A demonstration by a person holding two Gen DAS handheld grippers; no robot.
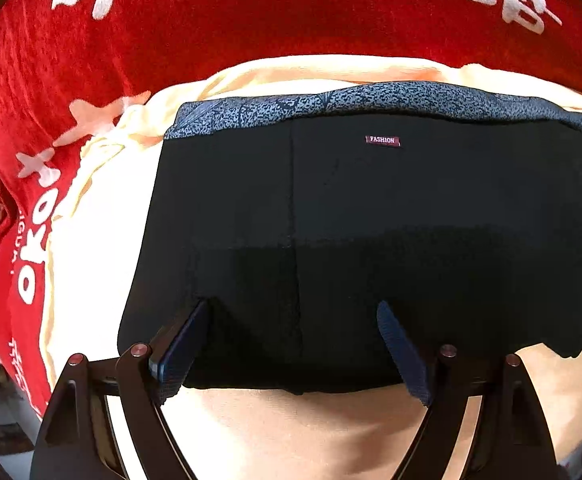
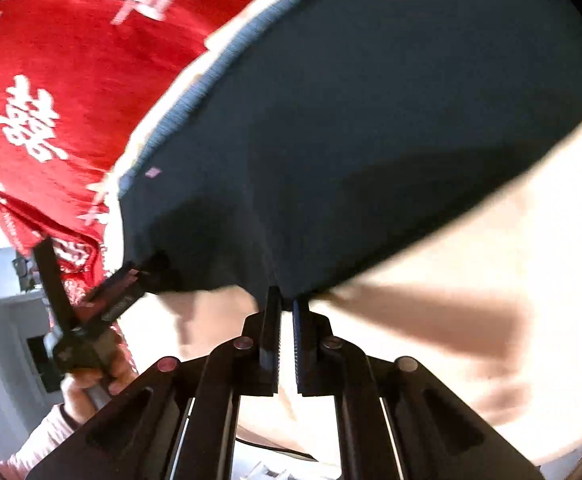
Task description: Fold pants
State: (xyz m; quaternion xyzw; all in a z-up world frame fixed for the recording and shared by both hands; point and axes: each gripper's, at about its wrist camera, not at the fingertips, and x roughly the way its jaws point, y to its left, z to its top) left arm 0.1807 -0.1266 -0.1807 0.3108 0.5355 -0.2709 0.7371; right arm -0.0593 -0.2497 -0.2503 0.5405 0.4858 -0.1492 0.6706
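Black pants [image 1: 371, 220] lie flat on a cream sheet [image 1: 91, 240], with a blue patterned waistband [image 1: 371, 98] at the far edge and a small "FASHION" label [image 1: 382, 140]. My left gripper [image 1: 294, 306] stands wide open over the pants' near edge, its blue pads [image 1: 187, 344] resting above the dark cloth. In the right wrist view the pants [image 2: 371, 120] stretch away, and my right gripper [image 2: 287, 298] is shut on their near hem, which bunches at the tips. The left gripper [image 2: 131, 280] shows there at the pants' left corner, held by a hand [image 2: 87, 392].
A red blanket with white characters [image 1: 211, 20] covers the far and left side, seen also as the blanket [image 2: 71, 60] in the right wrist view. The cream sheet [image 2: 491, 280] spreads to the right. Beyond the left edge are pale furniture and floor [image 2: 3, 320].
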